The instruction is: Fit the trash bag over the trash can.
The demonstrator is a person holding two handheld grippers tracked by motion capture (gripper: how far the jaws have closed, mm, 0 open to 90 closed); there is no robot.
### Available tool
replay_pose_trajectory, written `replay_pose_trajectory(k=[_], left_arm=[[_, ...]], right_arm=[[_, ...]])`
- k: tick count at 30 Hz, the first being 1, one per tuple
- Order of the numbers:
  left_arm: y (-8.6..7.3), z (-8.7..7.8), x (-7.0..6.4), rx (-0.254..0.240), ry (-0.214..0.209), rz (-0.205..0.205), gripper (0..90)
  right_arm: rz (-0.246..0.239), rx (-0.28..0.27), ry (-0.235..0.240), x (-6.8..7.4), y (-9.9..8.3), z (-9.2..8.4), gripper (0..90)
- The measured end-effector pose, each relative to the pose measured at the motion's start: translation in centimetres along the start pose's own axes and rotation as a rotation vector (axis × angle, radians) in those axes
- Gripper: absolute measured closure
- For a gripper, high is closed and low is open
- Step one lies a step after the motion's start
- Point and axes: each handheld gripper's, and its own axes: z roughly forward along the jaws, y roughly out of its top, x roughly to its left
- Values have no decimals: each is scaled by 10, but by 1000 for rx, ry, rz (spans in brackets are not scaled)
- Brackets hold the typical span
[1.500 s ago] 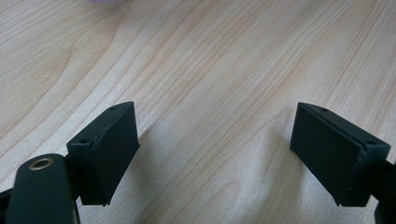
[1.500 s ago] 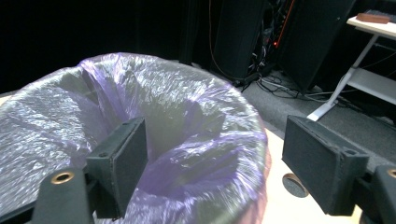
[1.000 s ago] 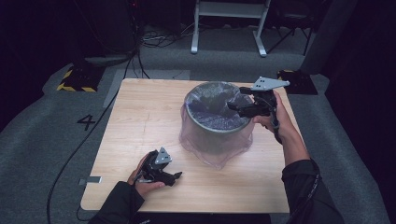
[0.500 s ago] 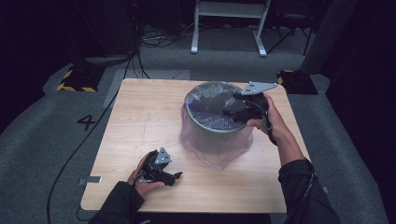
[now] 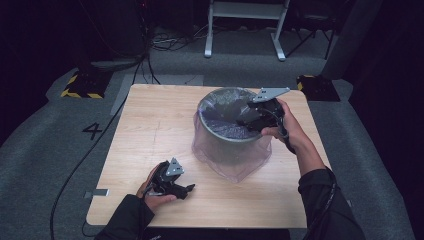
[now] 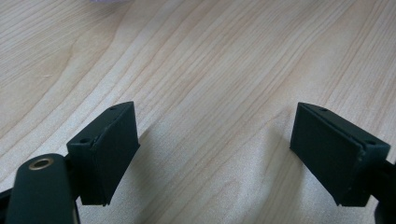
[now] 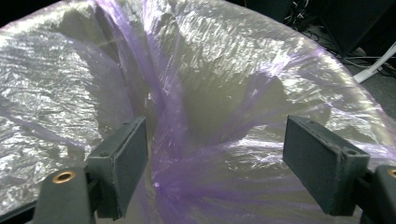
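Note:
A grey round bin [image 5: 227, 135] stands on the wooden table [image 5: 150, 130], lined with a thin purple plastic bag [image 5: 235, 165] whose edge drapes over the outside. My right gripper [image 5: 245, 119] reaches over the bin's right rim and points down into it. In the right gripper view its jaws stand wide apart, with folds of the purple bag [image 7: 187, 116] ahead of them and nothing pinched; my right gripper [image 7: 215, 163] is open. My left gripper [image 5: 186, 189] rests near the table's front edge, open over bare wood [image 6: 215, 93], as the left gripper [image 6: 215, 154] view shows.
Dark floor surrounds the table, with a white frame [image 5: 245, 30] behind it, cables [image 5: 155, 45] at the back left and yellow-black blocks [image 5: 80, 86] on either side. A number 4 [image 5: 93, 131] is marked on the floor at the left.
My right gripper has moved leftward from the bin's right rim to over its inside. The left gripper has stayed in place.

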Motion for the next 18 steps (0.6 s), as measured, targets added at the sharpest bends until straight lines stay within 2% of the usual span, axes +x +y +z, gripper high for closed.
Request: replay_pose_trajectory(k=[2, 3, 8, 13, 18], left_arm=[[0, 0, 0, 0, 0, 0, 147], [0, 0, 0, 0, 0, 0, 147], [0, 0, 0, 0, 0, 0, 147], [0, 0, 0, 0, 0, 0, 147], [0, 0, 0, 0, 0, 0, 147]], right_arm=[[-20, 14, -2, 1, 1, 1, 222], [-31, 25, 13, 2, 2, 3, 224], [-48, 63, 27, 3, 4, 7, 228], [-11, 110, 72, -1, 5, 10, 230], [-7, 176, 92, -3, 8, 14, 224]])
